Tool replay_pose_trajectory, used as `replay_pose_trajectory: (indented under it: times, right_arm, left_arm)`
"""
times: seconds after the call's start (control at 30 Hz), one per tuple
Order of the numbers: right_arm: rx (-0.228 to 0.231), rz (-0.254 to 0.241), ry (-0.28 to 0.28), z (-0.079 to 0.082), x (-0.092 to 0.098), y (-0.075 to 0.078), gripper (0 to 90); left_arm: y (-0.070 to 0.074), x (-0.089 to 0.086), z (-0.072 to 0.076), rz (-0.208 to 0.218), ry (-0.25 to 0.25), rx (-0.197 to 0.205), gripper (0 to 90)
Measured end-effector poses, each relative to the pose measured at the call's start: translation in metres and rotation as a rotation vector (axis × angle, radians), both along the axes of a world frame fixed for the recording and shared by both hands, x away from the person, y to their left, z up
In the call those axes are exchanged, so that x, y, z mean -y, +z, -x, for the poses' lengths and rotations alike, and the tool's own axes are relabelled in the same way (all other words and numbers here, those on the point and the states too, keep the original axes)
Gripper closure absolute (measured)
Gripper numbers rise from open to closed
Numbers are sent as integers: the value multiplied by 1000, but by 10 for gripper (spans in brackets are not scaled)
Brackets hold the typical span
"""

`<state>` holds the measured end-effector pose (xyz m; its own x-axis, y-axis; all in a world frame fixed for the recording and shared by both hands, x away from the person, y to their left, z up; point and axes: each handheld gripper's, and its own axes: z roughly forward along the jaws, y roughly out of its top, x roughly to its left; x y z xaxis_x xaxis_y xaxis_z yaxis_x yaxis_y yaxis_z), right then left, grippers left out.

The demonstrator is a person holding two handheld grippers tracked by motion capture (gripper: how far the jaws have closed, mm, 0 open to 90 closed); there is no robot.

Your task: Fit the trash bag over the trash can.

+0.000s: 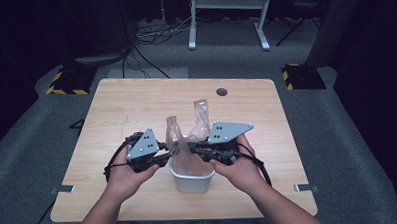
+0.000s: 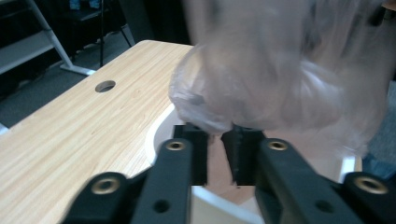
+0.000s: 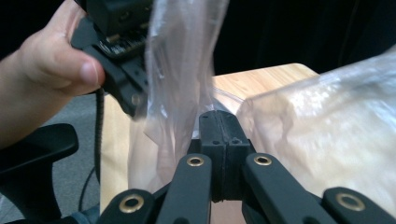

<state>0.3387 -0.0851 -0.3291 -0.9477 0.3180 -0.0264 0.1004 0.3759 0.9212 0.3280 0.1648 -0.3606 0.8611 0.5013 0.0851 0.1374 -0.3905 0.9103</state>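
Over the white tub [image 1: 192, 181] on the table [image 1: 136, 104], the clear bag [image 1: 187, 157] is pinched by both grippers' closed jaws, left [image 1: 169, 154] and right [image 1: 195, 151]

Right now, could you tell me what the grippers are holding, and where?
Both pinch the clear bag in the white bin: left gripper and right gripper each near its top edge.

One wooden table [image 1: 136, 109] with one round hole [image 1: 222, 91] in its top; one white tub [image 1: 193, 181] on it; one clear plastic bag [image 1: 180, 142] with two upstanding handles; two handheld grippers, left gripper [image 1: 169, 155] and right gripper [image 1: 194, 148]; two hands
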Motion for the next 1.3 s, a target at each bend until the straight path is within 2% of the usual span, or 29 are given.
replay_pose_trajectory:
  times: [0.27, 0.3, 0.33, 0.37, 0.47, 0.57, 0.6, 0.63, 0.67, 0.77, 0.8, 0.9, 0.97, 1.0, 1.03, 1.07, 1.1, 1.13, 1.17, 1.2, 1.23, 1.3]
  right_arm:
    - [-5, 5, -57, 10, 38, -3, 900]
    - [-5, 5, -57, 10, 38, -3, 900]
    - [-10, 0, -70, 12, 47, -4, 900]
    - [-14, -2, -75, 14, 51, -5, 900]
    - [-21, -6, -86, 19, 62, -9, 900]
    - [-30, -9, -91, 24, 67, -12, 900]
    - [-40, -11, -95, 28, 72, -15, 900]
    - [-47, -9, -94, 29, 75, -17, 900]
    - [-59, -5, -99, 31, 77, -20, 900]
    - [-82, 10, -102, 34, 81, -29, 900]
    - [-108, 18, -106, 35, 85, -37, 900]
    - [-146, 31, -106, 36, 86, -50, 900]
    - [-158, 28, -102, 37, 85, -54, 900]
    - [-157, 24, -101, 37, 85, -55, 900]
    - [-156, 19, -100, 38, 85, -54, 900]
    - [-156, 19, -100, 38, 85, -54, 900]
    - [-155, 11, -99, 39, 85, -52, 891]
    - [-152, -6, -111, 41, 84, -47, 692]
    - [-152, -6, -111, 41, 84, -47, 692]
    - [-124, -29, -145, 44, 84, -41, 559]
    - [-124, -29, -145, 44, 84, -41, 559]
    - [-86, -35, -153, 47, 85, -35, 476]
  left_arm:
    - [-3, -14, 1, 7, 82, 3, 831]
    - [-3, -14, 1, 7, 82, 3, 828]
    - [-4, -15, 0, 8, 88, 7, 821]
    - [-5, -17, -1, -8, 105, 7, 820]
    - [-7, -18, -1, -18, 122, 8, 825]
    - [-8, -18, -2, -32, 125, 9, 846]
    - [-11, -18, -1, -51, 131, 7, 845]
    - [-11, -18, -1, -51, 131, 7, 846]
    - [-12, -18, 0, -85, 137, 15, 850]
    - [-13, -19, 1, -94, 136, 15, 853]
    - [-13, -19, 1, -102, 138, 14, 853]
    - [-20, -20, -1, -105, 132, -8, 849]
    - [-22, -20, -1, -101, 132, -17, 823]
    - [-24, -20, -1, -93, 133, -19, 783]
    - [-25, -22, 1, -67, 151, -20, 706]
    - [-25, -22, 1, -67, 151, -20, 654]
    - [-23, -25, 3, -62, 164, 0, 654]
    - [-19, -29, 7, -18, 176, 15, 535]
    - [-19, -29, 7, -18, 176, 15, 473]
    - [-16, -31, 11, 2, 176, 16, 446]
    - [-13, -34, 14, 10, 171, 19, 446]
    - [-8, -37, 21, 27, 165, 33, 406]
